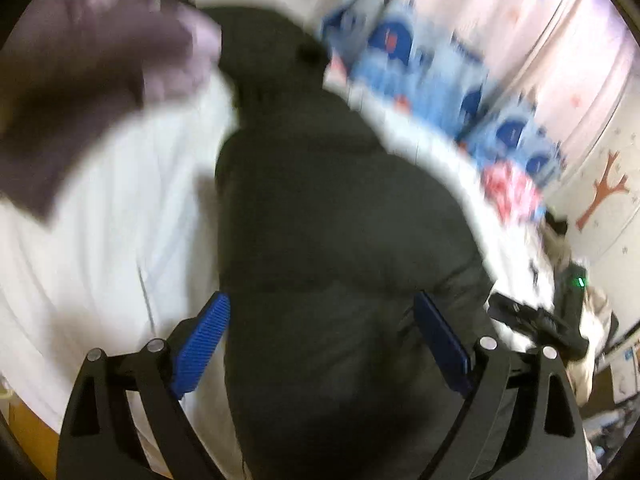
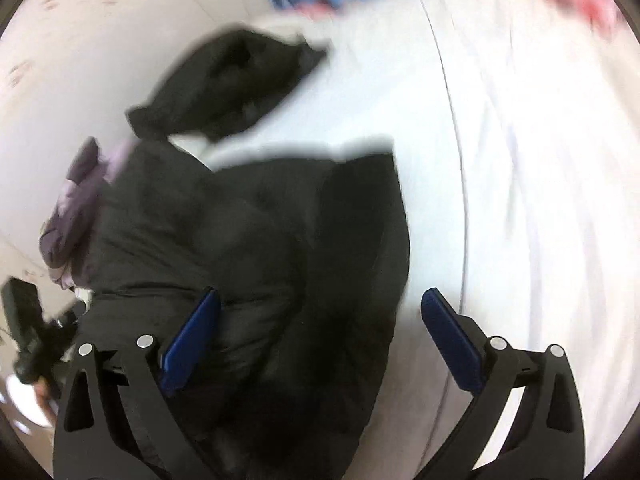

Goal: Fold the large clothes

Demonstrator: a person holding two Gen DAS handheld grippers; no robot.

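From where I stand, everything is best placed against the black padded jacket point(image 1: 320, 220), which lies spread on the white bed sheet point(image 1: 120, 208). To the left of the jacket, in the left wrist view, a mauve garment point(image 1: 92, 72) sits bunched on the sheet, just beside the jacket's upper end. The left gripper point(image 1: 320, 340) hangs above the jacket's lower part with its blue pads spread wide and nothing between them; it is released. Further right, the right gripper point(image 2: 320, 336) hovers over the jacket's right edge, one pad above the dark fabric and the other above bare sheet, likewise released and empty. Beyond the jacket's top, a separate black piece point(image 2: 232, 84) lies on the sheet, perhaps a hood or sleeve; the blur keeps me from telling.

The jacket looks puffy, soft and light, probably with a slick shell that slides. I would pinch a seam or hem edge rather than the thick quilted middle.
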